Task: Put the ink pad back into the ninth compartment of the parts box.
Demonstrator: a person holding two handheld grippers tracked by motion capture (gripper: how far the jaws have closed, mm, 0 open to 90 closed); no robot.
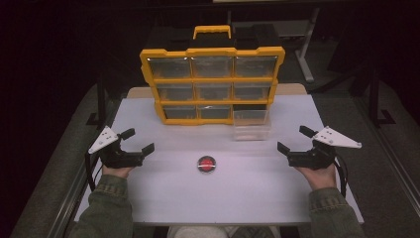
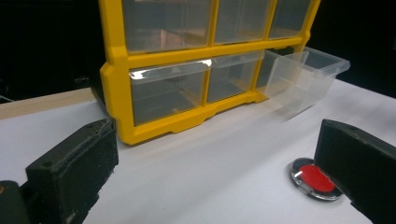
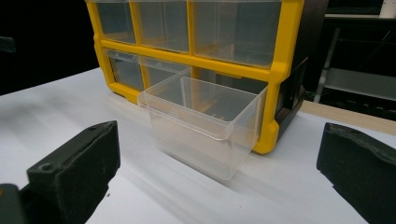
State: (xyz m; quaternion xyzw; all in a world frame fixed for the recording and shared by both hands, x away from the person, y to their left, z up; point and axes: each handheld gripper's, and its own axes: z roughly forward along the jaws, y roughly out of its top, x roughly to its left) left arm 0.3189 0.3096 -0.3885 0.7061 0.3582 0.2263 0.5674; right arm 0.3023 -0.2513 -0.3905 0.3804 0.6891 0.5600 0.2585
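Here we hold both tools low at the near edge of the white table [image 1: 148, 198], one on each side, and neither has anything in it. Our left gripper [image 1: 138, 141] stands with its jaws spread wide and empty; our right gripper [image 1: 292, 139] is released just the same.

The red disc [image 1: 206, 164], a round flat piece in a clear rim, lies on the bare table between the two grippers, near the front. It sits a little closer to the left gripper than to the right; in the left gripper view it lies low at the right, just beside the right-hand jaw, so the left hand looks better placed to take it.

Being round, it has no long axis to line up with.

Beyond it, the clear drawer [image 1: 251, 124] stands pulled out of the bottom right slot of the yellow organiser [image 1: 213, 79], open to the top, toward our right gripper.
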